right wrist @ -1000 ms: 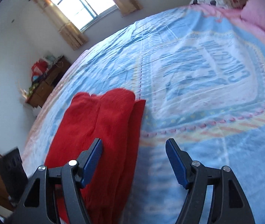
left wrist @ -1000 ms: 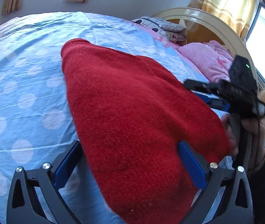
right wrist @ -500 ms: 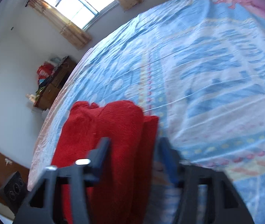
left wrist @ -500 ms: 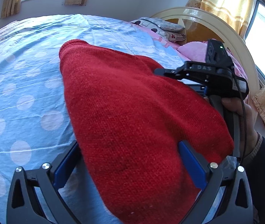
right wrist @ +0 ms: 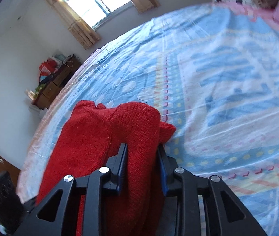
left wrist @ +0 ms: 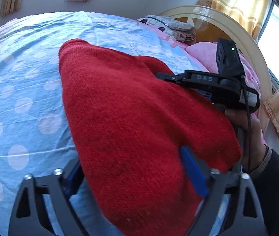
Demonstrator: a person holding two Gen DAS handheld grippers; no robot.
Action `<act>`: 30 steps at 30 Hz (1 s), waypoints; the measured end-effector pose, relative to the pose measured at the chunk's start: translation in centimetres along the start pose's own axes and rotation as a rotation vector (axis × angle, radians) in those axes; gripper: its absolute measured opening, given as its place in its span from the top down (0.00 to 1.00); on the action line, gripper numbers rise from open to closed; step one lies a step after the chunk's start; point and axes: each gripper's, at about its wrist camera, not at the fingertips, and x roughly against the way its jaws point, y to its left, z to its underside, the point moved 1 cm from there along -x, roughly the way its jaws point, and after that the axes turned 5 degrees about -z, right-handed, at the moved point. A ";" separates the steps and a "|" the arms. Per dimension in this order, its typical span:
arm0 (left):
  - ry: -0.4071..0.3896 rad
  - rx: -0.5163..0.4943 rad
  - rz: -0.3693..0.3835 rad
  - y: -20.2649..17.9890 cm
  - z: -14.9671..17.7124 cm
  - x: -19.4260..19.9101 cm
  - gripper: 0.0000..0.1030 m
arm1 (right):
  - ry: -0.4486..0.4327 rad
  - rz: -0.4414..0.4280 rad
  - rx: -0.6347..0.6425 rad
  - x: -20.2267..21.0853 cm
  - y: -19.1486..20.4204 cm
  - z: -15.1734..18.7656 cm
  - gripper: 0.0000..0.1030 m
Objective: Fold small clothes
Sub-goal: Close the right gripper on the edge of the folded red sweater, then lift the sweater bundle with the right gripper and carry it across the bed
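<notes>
I see a red sweater (left wrist: 131, 122) lying folded on the bed (left wrist: 21, 90) with the blue dotted sheet. My right tool (right wrist: 142, 163) is squeezed tight on a thick fold at the sweater's edge. My left tool (left wrist: 135, 175) is wide apart, with the sweater lying between its two fingers. A pink pillow (left wrist: 204, 55) sits by the headboard.

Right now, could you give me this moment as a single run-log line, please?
task: fold small clothes | right gripper: shut on red sweater | left gripper: open, straddling sweater | surface: blue bedsheet
</notes>
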 end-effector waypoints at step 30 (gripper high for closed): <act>-0.030 -0.120 -0.116 -2.3 4.0 8.2 0.58 | -0.115 -0.098 0.068 8.3 9.1 5.6 0.81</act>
